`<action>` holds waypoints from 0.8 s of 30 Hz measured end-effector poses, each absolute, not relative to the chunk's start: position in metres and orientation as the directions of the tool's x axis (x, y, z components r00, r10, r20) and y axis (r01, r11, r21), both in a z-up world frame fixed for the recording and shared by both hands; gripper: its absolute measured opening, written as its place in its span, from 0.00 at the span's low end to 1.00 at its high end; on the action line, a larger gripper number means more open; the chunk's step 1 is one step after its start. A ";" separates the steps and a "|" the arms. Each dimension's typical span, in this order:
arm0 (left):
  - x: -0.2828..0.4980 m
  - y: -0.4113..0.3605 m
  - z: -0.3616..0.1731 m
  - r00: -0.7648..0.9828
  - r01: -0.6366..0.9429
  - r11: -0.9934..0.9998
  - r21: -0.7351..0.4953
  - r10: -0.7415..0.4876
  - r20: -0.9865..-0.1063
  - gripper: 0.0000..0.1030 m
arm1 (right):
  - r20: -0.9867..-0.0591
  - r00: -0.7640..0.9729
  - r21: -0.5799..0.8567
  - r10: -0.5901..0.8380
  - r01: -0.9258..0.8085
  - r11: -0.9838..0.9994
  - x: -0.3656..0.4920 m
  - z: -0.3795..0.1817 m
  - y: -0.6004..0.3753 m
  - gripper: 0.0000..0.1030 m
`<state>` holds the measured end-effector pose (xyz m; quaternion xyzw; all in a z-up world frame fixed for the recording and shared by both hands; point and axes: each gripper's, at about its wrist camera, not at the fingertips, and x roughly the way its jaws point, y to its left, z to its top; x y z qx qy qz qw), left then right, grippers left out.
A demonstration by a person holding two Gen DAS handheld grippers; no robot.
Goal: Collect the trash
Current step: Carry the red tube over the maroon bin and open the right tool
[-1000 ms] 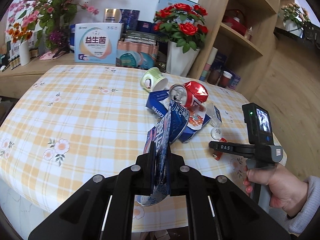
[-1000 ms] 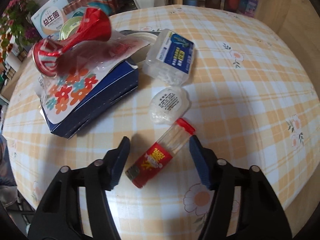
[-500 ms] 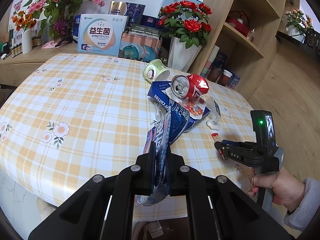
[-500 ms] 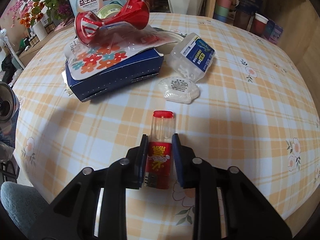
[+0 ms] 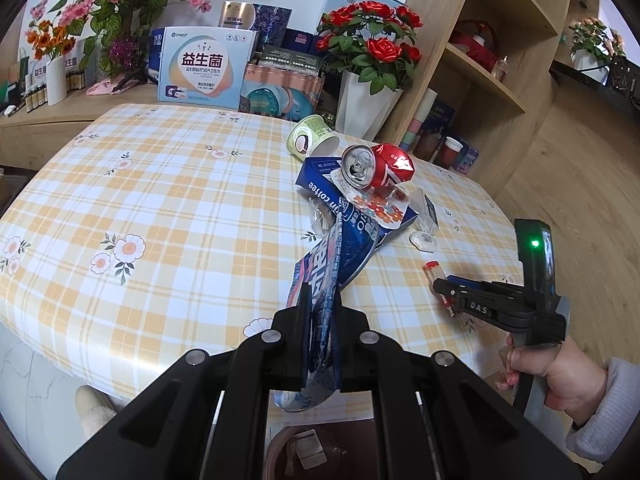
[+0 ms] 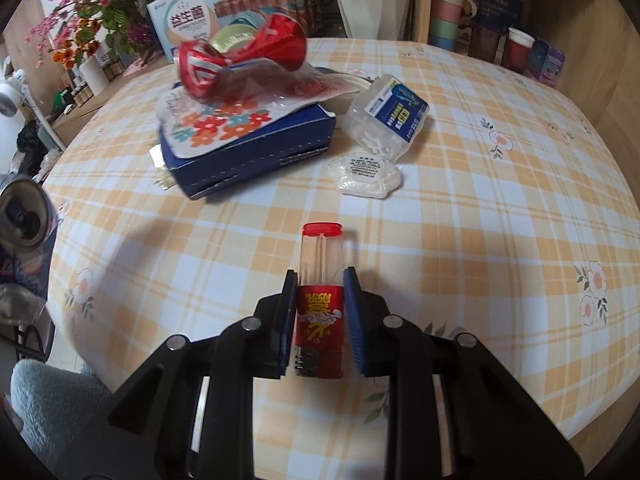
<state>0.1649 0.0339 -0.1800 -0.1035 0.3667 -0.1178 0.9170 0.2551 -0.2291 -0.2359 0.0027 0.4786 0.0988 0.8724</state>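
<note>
Right claw (image 6: 319,316) newly clamped on toothpick tube (image 6: 320,304), toothpicks inside, left claw (image 5: 320,320) pinching crushed can (image 5: 340,256)

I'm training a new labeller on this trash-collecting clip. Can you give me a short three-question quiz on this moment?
1. True or false: the right tongs are shut on the toothpick tube.
2. What do the left tongs grip? A) green cup B) crushed blue can C) red can
3. Fill in: the crushed red can lies on top of the ____.

Key
1. True: the pads press both sides of its red label.
2. B: the crushed blue can sticks out beyond the pads, while the green cup lies on the table.
3. Blue box, on a flowered wrapper.
</note>
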 end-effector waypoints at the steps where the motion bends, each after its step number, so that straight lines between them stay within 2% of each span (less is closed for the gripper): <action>1: 0.163 0.035 -0.179 0.705 0.141 0.951 -0.274 -0.290 -0.647 0.08 | -0.832 0.526 0.094 0.176 -0.179 0.979 0.252 -0.234 -0.228 0.25; 24: 0.091 0.034 -0.149 0.723 0.198 0.945 -0.261 -0.320 -0.612 0.08 | -0.741 0.591 0.183 0.320 -0.281 0.942 0.124 -0.180 -0.231 0.25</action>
